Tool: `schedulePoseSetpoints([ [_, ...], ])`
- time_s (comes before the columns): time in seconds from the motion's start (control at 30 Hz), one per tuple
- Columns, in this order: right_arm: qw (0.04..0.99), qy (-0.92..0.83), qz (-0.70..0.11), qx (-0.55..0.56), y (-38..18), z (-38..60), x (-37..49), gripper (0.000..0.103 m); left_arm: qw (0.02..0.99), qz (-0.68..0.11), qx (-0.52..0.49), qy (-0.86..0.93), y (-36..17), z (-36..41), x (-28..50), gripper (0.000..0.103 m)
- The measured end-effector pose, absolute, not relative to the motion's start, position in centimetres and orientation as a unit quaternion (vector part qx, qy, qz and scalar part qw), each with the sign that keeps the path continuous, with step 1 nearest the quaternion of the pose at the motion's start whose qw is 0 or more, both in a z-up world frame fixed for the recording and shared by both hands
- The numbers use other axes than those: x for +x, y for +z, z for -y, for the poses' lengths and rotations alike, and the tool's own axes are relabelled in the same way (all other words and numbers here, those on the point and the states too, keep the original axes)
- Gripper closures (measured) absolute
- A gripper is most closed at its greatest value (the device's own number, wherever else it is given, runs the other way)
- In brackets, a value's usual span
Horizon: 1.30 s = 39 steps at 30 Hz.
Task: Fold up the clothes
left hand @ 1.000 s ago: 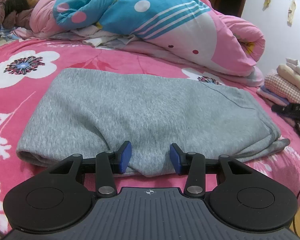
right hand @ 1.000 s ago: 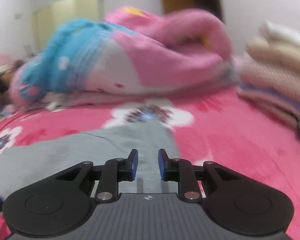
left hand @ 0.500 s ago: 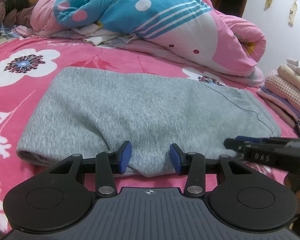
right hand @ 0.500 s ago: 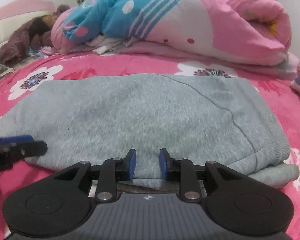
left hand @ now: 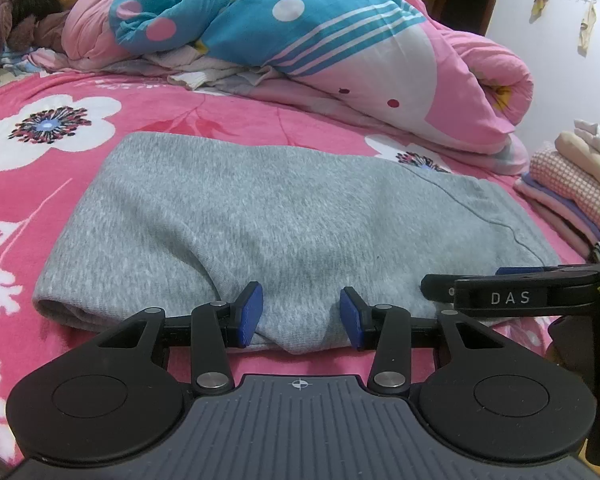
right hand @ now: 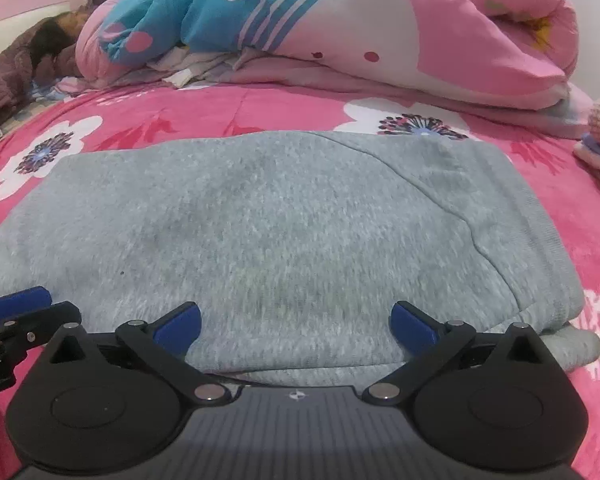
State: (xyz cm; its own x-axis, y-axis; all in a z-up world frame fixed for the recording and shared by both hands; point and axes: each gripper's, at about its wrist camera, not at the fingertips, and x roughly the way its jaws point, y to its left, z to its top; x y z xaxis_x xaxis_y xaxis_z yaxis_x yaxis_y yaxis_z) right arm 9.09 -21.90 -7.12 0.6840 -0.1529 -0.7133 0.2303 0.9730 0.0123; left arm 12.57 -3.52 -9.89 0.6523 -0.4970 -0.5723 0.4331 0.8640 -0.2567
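A grey knit garment [left hand: 284, 216] lies folded into a wide rectangle on the pink flowered bedspread [left hand: 40, 184]. My left gripper [left hand: 300, 316] sits at its near edge, left of the middle. Its blue pads pinch a bulge of the grey cloth, and creases run toward them. My right gripper [right hand: 296, 324] is at the near edge further right. Its jaws are opening and stand wide. The garment [right hand: 284, 232] lies between and beyond the pads, which do not press on it. Each gripper shows from the side in the other's view: the right gripper [left hand: 460, 278], the left gripper [right hand: 46, 304].
A rolled pink and blue quilt [left hand: 340, 48] lies across the far side of the bed. A pile of folded clothes [left hand: 572, 184] sits at the right edge. A person [left hand: 40, 4] lies at the far left under a brown cover. Bare bedspread surrounds the garment.
My right gripper swung in from the right and came down to the garment's near edge, then its jaws spread from narrow to wide. My left gripper kept still with its hold.
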Motion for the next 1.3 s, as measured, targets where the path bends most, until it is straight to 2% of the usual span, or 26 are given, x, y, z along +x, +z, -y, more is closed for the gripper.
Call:
schedulePoseSetpoints([
  [0.6,0.922,-0.111,-0.368,0.057,-7.1,22.0,8.2,0.0,0.903,-0.338,-0.06,-0.257,-9.8,3.3,12.8,0.06],
  [0.87,0.919,-0.099,-0.382,0.025,-6.2,21.4,8.4,0.0,0.902,-0.34,-0.061,-0.258,-9.8,3.2,12.7,0.06],
  [1.1,0.931,-0.096,-0.351,-0.028,-4.9,19.9,8.4,0.0,0.901,-0.342,-0.062,-0.258,-9.7,3.2,12.8,0.06],
  [1.3,0.932,-0.094,-0.347,-0.034,-5.0,19.9,8.8,0.005,0.9,-0.344,-0.063,-0.26,-9.7,3.2,12.8,0.06],
])
